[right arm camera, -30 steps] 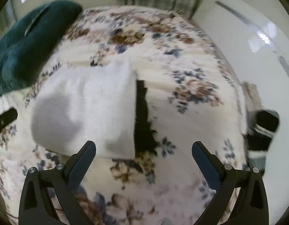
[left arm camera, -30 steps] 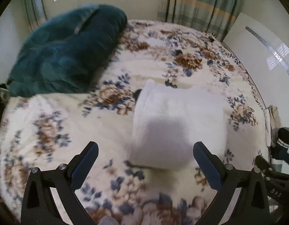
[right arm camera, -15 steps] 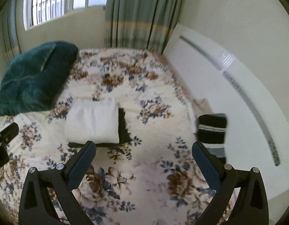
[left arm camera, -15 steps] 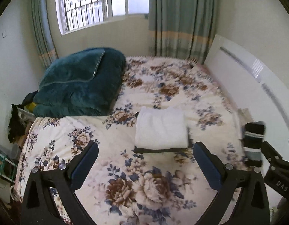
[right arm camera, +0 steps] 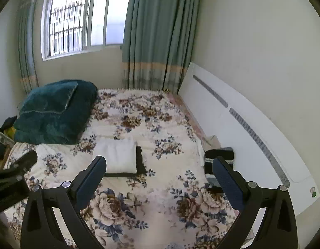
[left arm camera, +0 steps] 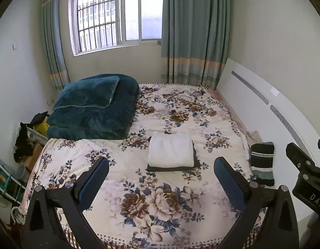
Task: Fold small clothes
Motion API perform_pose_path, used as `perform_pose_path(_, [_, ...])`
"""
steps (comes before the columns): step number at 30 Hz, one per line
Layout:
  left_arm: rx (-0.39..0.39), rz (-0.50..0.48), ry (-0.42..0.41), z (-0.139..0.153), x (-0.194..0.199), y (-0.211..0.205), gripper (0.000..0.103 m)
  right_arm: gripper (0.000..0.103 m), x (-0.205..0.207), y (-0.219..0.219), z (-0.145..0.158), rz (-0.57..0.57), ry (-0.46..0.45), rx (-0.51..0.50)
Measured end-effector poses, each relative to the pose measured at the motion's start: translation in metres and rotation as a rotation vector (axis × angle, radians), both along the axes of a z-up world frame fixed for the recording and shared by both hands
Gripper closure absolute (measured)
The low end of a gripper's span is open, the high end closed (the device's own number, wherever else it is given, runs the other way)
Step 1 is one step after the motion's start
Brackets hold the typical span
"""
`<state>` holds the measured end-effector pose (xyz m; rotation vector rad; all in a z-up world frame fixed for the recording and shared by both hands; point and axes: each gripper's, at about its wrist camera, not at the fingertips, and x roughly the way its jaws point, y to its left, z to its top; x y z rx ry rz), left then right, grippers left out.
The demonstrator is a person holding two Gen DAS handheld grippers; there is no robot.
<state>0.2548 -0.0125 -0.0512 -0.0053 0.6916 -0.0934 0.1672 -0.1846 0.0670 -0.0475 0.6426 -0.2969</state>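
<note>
A: Teal blanket (left arm camera: pixel 91 108) lies folded at the far left of the bed (left arm camera: pixel 164 224). It is not our work. In the middle I see the white folded garment (left arm camera: pixel 170 151), resting on a dark folded piece (left arm camera: pixel 196 161).

B: How will the white one handle?

A: I judge it soft, thick and light, like fleece. It will sag if lifted by one corner, so better to take it by two corners of one edge, or slide under the whole stack.

B: And at the right?

A: One dark striped garment (left arm camera: pixel 261 159) sits at the bed's right edge, beside the white headboard (left arm camera: pixel 263 112). It is probably knitted, limp and stretchy.

B: The tools?

A: Left hand-held gripper (left arm camera: pixel 161 178) hovers high above the bed, jaws wide apart, holding nothing. Right hand-held gripper (right arm camera: pixel 158 178) is the same, spread and empty, level beside it.
</note>
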Motion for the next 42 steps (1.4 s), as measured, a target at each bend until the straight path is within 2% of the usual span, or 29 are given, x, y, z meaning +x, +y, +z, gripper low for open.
perform_pose_path(9, [0.006, 0.001, -0.033, 0.012, -0.021, 0.002, 0.000, 0.000, -0.031, 0.002, 0.012, 0.027, -0.017, 0.019])
perform_pose_path(42, [0.004, 0.030, -0.049, 0.020, -0.028, -0.003, 0.000, 0.000, -0.025, -0.002, 0.023, 0.064, -0.028, 0.032])
